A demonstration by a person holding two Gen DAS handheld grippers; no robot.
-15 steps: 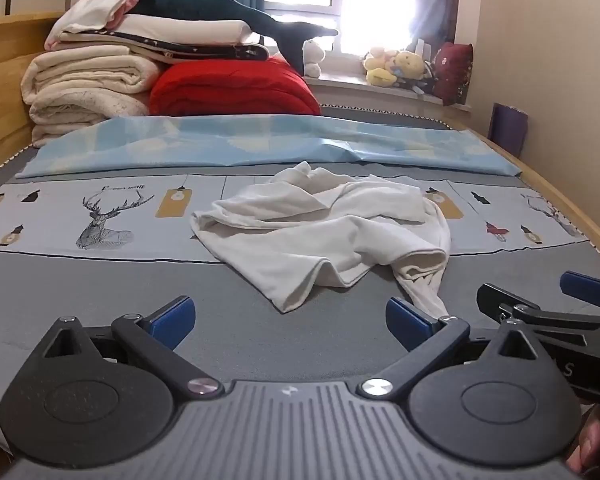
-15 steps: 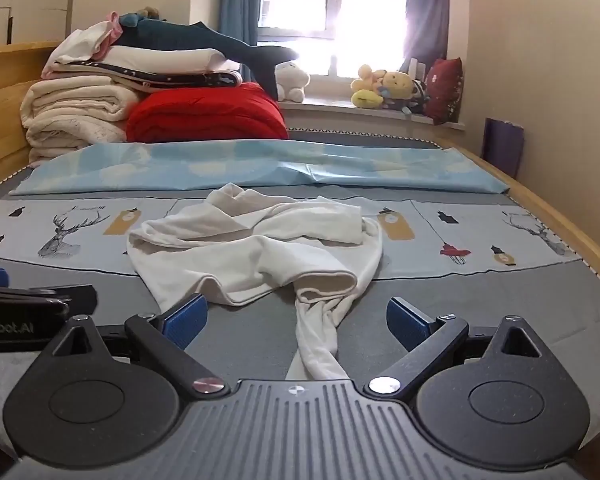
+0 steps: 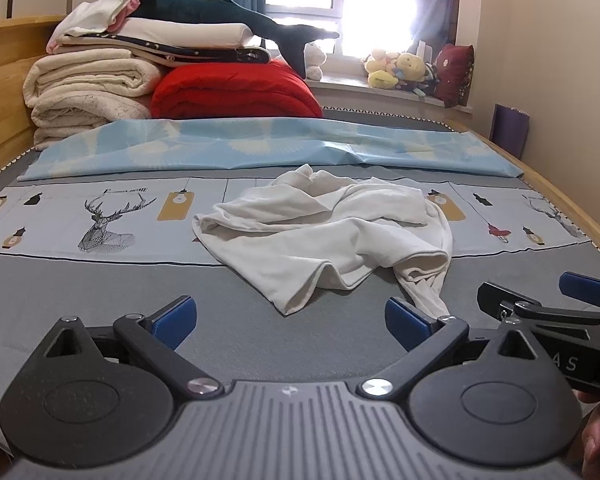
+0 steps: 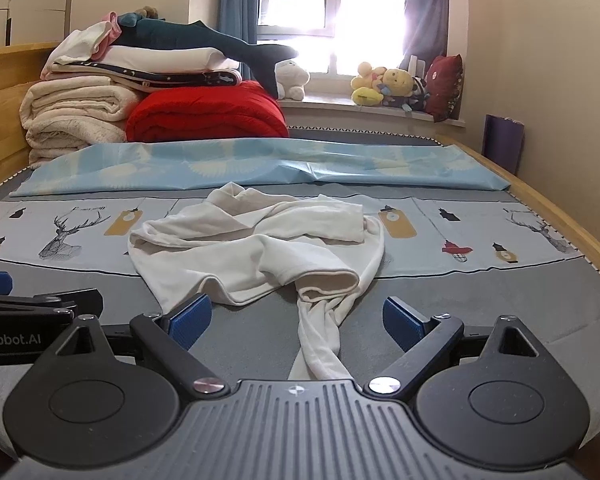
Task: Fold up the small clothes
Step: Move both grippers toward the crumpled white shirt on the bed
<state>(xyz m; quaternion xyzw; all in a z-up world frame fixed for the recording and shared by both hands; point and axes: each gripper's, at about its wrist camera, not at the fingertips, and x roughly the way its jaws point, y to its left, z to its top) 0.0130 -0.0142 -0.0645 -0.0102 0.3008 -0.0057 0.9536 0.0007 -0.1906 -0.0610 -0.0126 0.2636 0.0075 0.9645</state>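
Observation:
A crumpled white garment point(image 3: 324, 236) point(image 4: 256, 252) lies in a heap on the grey bed cover, a long sleeve trailing toward me. My left gripper point(image 3: 290, 320) stands open over the cover, nothing between its blue pads, with the garment's near corner just ahead of it. My right gripper point(image 4: 296, 320) is open too; the trailing sleeve point(image 4: 320, 344) runs between its fingers without touching the pads. In the left wrist view the right gripper shows at the far right edge, and the left gripper's fingers show at the left edge of the right wrist view.
A folded light-blue sheet point(image 3: 260, 144) lies across the bed behind the garment. Stacked blankets and a red quilt point(image 3: 236, 92) fill the far left corner. Plush toys point(image 3: 400, 70) sit on the window sill. A wooden bed rail point(image 4: 560, 216) runs along the right.
Both grippers have edged slightly toward the garment; it sits a little larger and lower in both views. Jaws stay wide apart.

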